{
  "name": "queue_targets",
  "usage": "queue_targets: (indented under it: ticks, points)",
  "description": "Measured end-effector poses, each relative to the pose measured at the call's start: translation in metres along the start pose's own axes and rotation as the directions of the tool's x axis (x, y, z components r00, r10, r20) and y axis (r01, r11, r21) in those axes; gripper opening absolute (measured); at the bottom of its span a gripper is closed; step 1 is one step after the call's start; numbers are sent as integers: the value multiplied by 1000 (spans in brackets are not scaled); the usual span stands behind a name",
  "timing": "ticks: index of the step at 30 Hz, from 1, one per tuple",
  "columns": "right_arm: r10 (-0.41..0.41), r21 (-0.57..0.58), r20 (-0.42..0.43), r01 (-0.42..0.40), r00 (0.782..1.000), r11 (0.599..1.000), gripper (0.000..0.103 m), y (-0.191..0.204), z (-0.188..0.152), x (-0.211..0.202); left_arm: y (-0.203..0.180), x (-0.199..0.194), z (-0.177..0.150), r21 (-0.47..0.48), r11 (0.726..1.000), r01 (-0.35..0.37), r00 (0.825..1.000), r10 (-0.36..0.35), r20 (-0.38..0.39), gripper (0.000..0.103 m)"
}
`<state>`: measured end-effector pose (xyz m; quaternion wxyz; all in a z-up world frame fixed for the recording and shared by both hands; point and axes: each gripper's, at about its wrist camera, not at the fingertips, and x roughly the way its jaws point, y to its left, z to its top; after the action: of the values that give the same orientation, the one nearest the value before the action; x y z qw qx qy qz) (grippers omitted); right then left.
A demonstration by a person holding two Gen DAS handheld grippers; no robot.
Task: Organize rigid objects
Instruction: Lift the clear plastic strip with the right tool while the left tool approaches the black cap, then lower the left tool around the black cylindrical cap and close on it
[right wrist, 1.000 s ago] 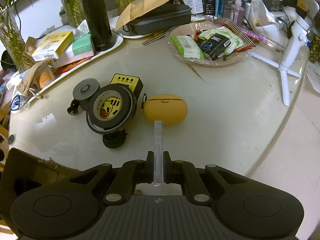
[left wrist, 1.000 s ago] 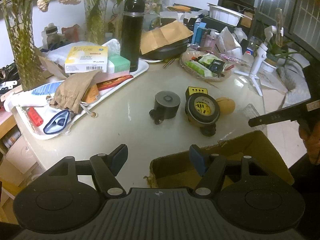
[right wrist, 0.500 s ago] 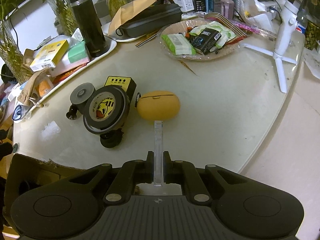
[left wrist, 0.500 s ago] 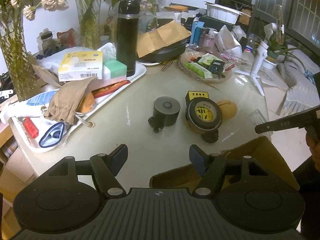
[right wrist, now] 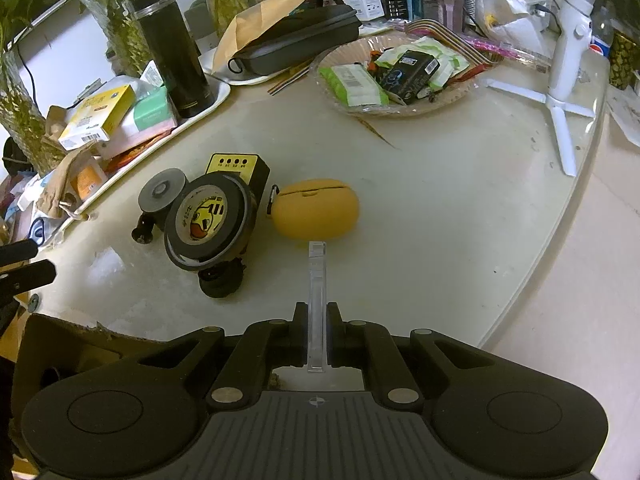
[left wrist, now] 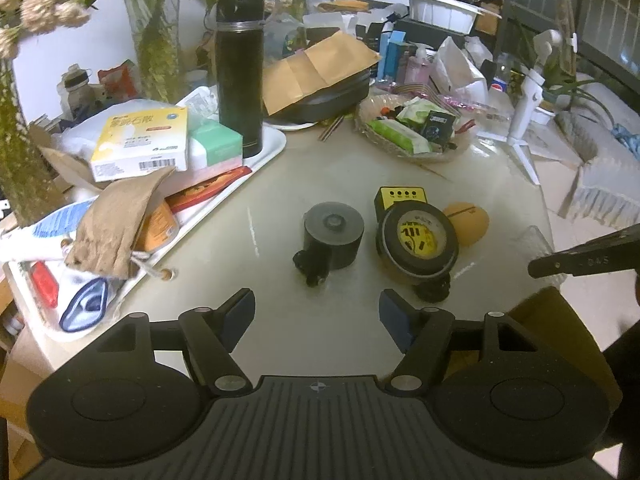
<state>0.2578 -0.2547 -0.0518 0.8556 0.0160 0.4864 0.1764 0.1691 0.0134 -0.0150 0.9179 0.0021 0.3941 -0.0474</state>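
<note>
Sorting barely begun

A clear strip [right wrist: 316, 300] is clamped in the right claw [right wrist: 316, 344]; the left claw [left wrist: 316, 312] is spread, empty. Ahead of both, cylinder [left wrist: 334, 234], tape [left wrist: 416, 240], case [right wrist: 314, 214] are left unsorted; box [right wrist: 72, 344] beside.

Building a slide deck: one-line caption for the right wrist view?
Right gripper shut on a clear plastic strip, pointing at a yellow case.
</note>
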Motion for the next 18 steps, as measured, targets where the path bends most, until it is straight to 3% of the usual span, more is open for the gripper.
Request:
queue_targets:
  ticks: [18]
  points:
    - [-5,18,3,5,1000,1000,11,-4,-1,0,-12,52,32,111,994,-6,999,10,-32,71]
